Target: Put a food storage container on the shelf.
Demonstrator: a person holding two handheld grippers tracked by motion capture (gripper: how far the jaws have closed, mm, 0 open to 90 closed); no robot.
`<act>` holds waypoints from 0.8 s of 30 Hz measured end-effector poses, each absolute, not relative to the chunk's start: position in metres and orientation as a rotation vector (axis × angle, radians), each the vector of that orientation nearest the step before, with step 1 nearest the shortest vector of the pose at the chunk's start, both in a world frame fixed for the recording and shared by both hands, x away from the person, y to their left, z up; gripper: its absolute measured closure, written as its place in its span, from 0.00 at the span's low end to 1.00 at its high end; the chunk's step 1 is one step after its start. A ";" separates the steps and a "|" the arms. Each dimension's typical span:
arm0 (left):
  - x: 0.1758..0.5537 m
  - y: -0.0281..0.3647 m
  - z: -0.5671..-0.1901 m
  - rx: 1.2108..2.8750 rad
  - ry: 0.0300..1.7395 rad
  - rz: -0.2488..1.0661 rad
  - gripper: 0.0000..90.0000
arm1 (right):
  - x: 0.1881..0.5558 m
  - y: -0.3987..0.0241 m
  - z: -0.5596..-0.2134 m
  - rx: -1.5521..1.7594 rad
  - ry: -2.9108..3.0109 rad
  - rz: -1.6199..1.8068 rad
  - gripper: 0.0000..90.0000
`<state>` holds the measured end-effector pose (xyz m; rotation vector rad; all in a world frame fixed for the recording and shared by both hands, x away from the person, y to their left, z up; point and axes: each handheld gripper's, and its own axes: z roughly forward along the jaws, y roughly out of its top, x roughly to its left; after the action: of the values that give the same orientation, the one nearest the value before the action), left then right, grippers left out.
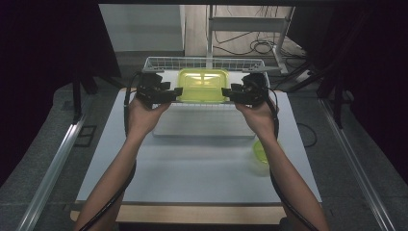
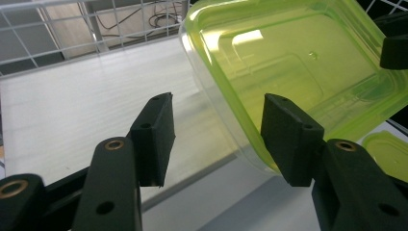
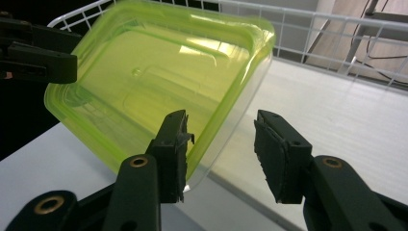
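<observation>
Translucent yellow-green plastic container w/ clear lower walls (image 1: 203, 84) sits in the white wire basket (image 1: 163, 62) at the far edge of the white bench top (image 1: 192, 168), roughly centred btw the basket's left & right ends. Left gripper (image 1: 177, 92) is at the container's left side, right gripper (image 1: 227, 91) at its right side, both held level, each in a hand coming up from the near edge. In the left gripper view the claw (image 2: 219, 130) is spread: one pad (image 2: 288, 134) is against or just beside the container's rim, the other (image 2: 156, 134) stands apart from it over the basket floor, so no pinch. In the right gripper view that claw (image 3: 221, 144) is also spread; one pad (image 3: 173, 149) is at the container's corner wall, the other (image 3: 279, 154) is clear of it. Can't tell if the near pads actually touch. Small yellow-green plastic lid-like piece (image 1: 261, 153) lies near the bench's right edge, partly behind the right forearm, well apart from the basket.
</observation>
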<state>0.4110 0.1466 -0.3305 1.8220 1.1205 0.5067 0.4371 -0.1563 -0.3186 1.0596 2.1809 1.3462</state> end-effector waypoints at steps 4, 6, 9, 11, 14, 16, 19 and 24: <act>0.416 0.144 -0.328 1.822 1.127 0.508 0.51 | 0.440 -0.156 -0.315 1.059 2.178 1.345 0.61; 0.419 0.143 -0.326 1.828 1.125 0.521 0.51 | 0.441 -0.156 -0.314 1.062 2.177 1.353 0.61; 0.419 0.144 -0.320 1.812 1.111 0.515 0.51 | 0.441 -0.156 -0.311 1.053 2.180 1.367 0.61; 0.416 0.144 -0.316 1.810 1.094 0.518 0.51 | 0.440 -0.157 -0.310 1.050 2.179 1.372 0.61; 0.408 0.146 -0.312 1.806 1.064 0.518 0.54 | 0.433 -0.162 -0.306 1.033 2.181 1.396 0.61; 0.402 0.148 -0.312 1.805 1.043 0.507 0.57 | 0.428 -0.164 -0.305 1.021 2.190 1.406 0.63; 0.392 0.152 -0.314 1.806 1.000 0.481 0.61 | 0.422 -0.166 -0.303 1.001 2.200 1.410 0.69; 0.379 0.157 -0.324 1.827 0.956 0.441 0.77 | 0.404 -0.173 -0.302 0.948 2.247 1.429 0.90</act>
<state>0.3792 0.1567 -0.3245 1.8268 0.9557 0.4407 0.4044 -0.1726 -0.3023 0.9482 2.2467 1.4286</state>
